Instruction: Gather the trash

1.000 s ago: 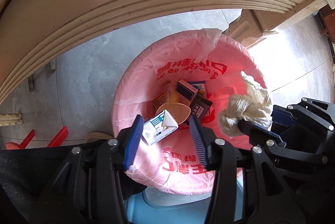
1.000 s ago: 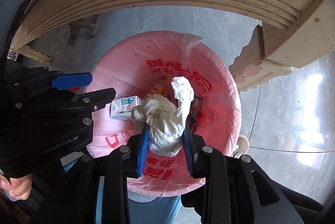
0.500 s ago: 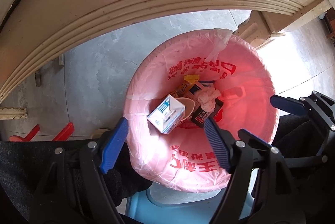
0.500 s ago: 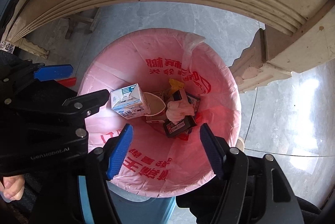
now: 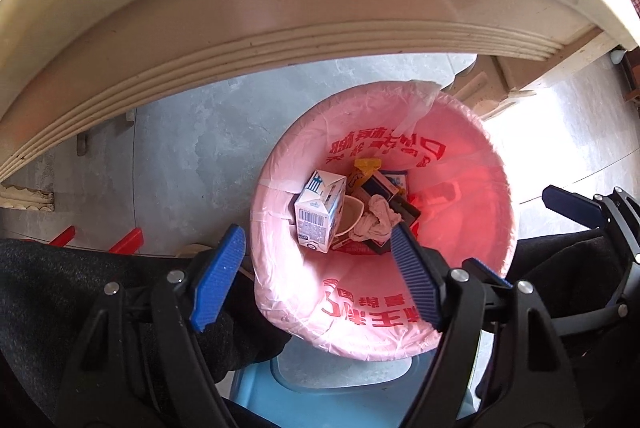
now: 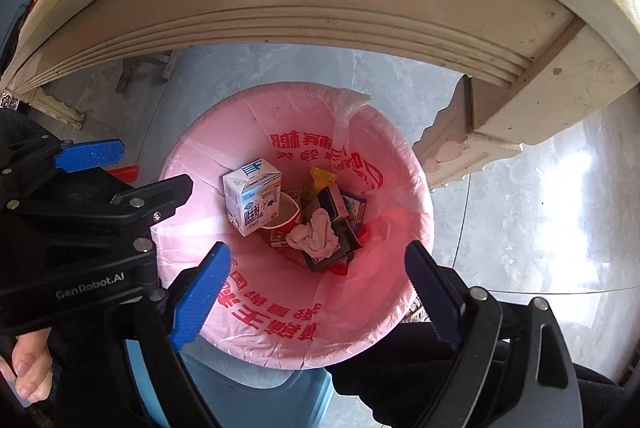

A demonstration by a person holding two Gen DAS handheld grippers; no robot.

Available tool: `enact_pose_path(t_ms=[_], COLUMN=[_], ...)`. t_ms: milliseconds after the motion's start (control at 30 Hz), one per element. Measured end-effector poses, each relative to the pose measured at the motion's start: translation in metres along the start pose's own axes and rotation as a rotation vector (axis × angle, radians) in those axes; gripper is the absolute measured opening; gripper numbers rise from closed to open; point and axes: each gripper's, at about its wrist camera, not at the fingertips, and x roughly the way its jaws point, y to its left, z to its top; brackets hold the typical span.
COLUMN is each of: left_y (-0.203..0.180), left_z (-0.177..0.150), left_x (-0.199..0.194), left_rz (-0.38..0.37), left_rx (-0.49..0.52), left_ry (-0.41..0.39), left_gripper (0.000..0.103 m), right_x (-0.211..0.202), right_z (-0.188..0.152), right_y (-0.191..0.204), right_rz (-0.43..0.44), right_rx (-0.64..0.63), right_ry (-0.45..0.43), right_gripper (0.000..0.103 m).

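Both drops are in! The left gripper (image 5: pixel 316 284) and right gripper (image 6: pixel 320 296) have just spread open, nothing between them; the milk carton (image 6: pixel 251 195) and crumpled rag (image 6: pixel 314 238) now lie in the pink-lined bin (image 6: pixel 208 163).

left gripper (image 5: pixel 316 284): black plastic frame w/ triangular cut-outs, silver screws at joints, ribbed blue pads (image 5: pixel 216 282) on fingers. right gripper (image 6: pixel 316 298): same build, black arms, silver screws, blue ribbed pads (image 6: pixel 200 302). white "genrobot.ai" lettering on left unit's black body in right wrist view. person: dark charcoal fabric (image 5: pixel 48 292), fuzzy texture, both sides.
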Motion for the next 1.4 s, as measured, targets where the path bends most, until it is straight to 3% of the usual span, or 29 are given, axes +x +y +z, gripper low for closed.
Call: enact_pose_path(t_ms=[267, 433, 500, 667, 933, 1067, 1233, 1400], left_y=[-0.010, -0.009, -0.011, -0.011, -0.009, -0.017, -0.030, -0.035], left_z=[-0.017, -0.030, -0.033, -0.037, -0.053, -0.065, -0.084, -0.098], left_x=[-0.039, -0.079, -0.094, -0.138, -0.223, -0.267, -0.310, -0.342], left_rz=[-0.005, 0.010, 0.036, 0.022, 0.032, 0.077, 0.121, 0.130], left_rx=[-0.001, -0.042, -0.046, -0.078, -0.115, -0.106, -0.096, -0.089], left_ry=[-0.089, -0.207, -0.252, -0.359, -0.562, -0.671, -0.771, -0.837], left_gripper=[0.074, 0.075, 0.081, 0.082, 0.089, 0.095, 0.097, 0.097], right_x=[-0.033, -0.060, -0.080, -0.132, -0.224, -0.279, -0.327, -0.362], right_z=[-0.013, -0.027, -0.032, -0.042, -0.060, -0.071, -0.084, -0.105], right_y=[0.012, -0.001, -0.005, -0.002, -0.008, 0.003, 0.022, 0.029], right_rz=[-0.111, -0.069, -0.076, -0.147, -0.135, -0.162, -0.259, -0.270], right_rx=[0.014, 0.112, 0.147, 0.151, 0.236, 0.227, 0.201, 0.214], right_ry=[-0.051, -0.104, -0.162, -0.314, -0.547, -0.694, -0.786, -0.866], right_gripper=[0.091, 0.091, 0.091, 0.095, 0.096, 0.096, 0.096, 0.096])
